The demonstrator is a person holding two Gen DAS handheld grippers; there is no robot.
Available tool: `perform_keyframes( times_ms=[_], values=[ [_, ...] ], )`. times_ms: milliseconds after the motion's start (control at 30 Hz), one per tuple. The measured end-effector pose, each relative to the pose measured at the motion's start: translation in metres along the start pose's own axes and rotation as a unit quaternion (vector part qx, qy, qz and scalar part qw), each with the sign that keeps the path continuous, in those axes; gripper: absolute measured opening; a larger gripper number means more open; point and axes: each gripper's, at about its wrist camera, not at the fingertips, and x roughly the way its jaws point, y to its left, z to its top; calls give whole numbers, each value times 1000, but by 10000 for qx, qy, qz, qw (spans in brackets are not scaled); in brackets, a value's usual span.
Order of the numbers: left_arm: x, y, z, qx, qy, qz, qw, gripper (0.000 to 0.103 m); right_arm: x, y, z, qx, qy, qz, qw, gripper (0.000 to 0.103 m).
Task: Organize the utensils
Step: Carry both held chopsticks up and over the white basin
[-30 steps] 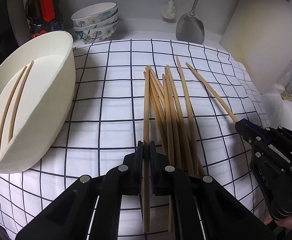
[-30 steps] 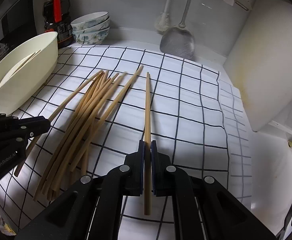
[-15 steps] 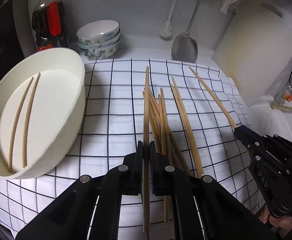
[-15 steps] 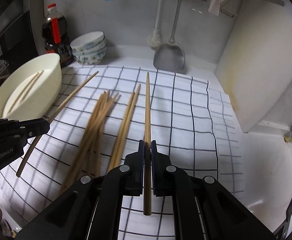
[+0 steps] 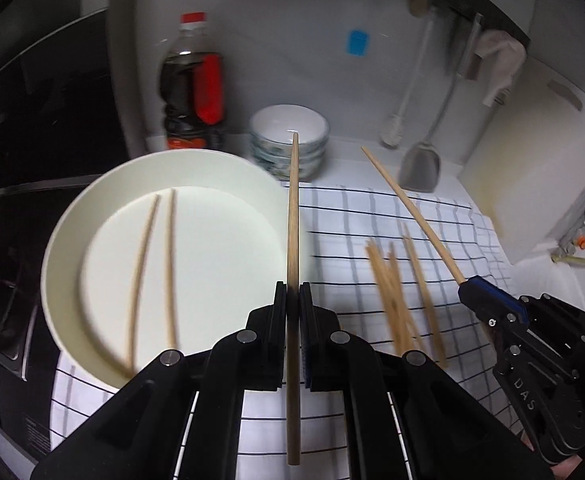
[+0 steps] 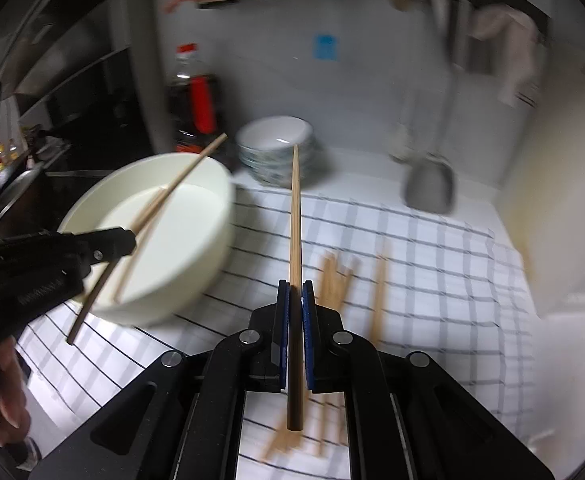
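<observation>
Left gripper clenched on single chopstick; stick held along finger line, tip pointing away.
Right gripper clamped likewise on second chopstick, same lengthwise hold.
White basin, two chopsticks already lying inside, placed left of both grippers; left gripper judged nearer, its stick seen over basin rim.
Loose chopsticks left on checked cloth, between grippers.
</observation>
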Motion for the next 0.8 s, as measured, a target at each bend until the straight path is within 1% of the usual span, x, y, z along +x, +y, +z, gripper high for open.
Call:
perform_keyframes(
  times_ms=[133,267,433,600,800],
  values=[
    [-1,39,3,-113,-20,207,9997,7,18,37,20,-117,-26,324,9994,6],
    [3,72,5,-237,5,351,9991,7,38,71,34,-215,10,523,9984,6],
    [16,103,5,-336,141,435,9984,7,73,107,46,-237,273,705,9969,6],
    [37,127,5,-413,330,440,9976,7,101,123,49,-120,575,754,9954,6],
    [61,141,7,-513,588,335,9964,7,127,136,49,-39,932,682,9933,6]
  ],
)
